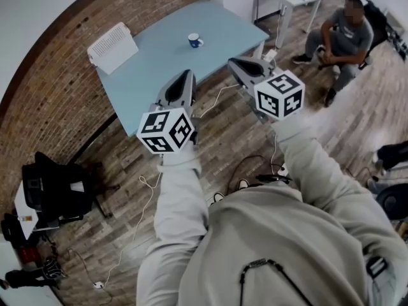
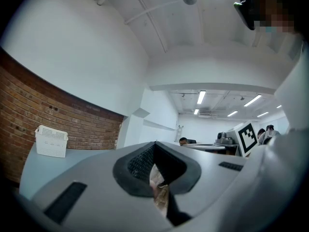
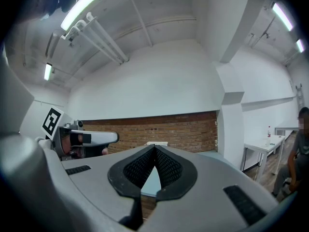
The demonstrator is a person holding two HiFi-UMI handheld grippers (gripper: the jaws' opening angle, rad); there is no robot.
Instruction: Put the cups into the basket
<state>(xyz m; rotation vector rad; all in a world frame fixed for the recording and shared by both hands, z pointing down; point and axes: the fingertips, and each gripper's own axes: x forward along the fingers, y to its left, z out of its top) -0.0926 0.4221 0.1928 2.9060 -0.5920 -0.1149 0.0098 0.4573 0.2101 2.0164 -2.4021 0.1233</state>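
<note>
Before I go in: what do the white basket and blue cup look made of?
The basket looks like matte white plastic: perforated walls. The cup is probably glazed ceramic, blue outside, white inside; too small to confirm.

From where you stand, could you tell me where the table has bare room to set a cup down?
The table is bare between the basket at its left corner and the cup, and again right of the cup. Nowhere is crowded; only at the near edge do the left gripper and right gripper, both shut, hang.
</note>
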